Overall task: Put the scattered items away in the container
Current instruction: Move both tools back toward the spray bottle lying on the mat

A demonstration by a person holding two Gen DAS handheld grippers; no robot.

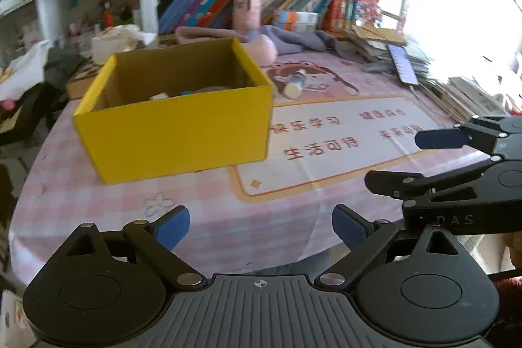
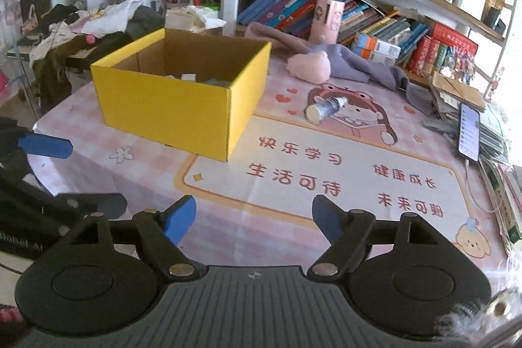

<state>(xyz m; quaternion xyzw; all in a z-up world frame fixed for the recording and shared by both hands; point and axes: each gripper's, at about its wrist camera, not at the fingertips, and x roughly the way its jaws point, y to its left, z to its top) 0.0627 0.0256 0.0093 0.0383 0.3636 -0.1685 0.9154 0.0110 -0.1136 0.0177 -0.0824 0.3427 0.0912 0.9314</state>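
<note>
Both the left tongs (image 1: pixel 260 225) and right tongs (image 2: pixel 253 216) gape wide, empty; the yellow box (image 2: pixel 169 106) sits ahead of them.

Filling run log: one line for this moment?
left gripper: open, empty | right gripper: open, empty | yellow box: partly filled | bottle: lying on mat, outside box
</note>
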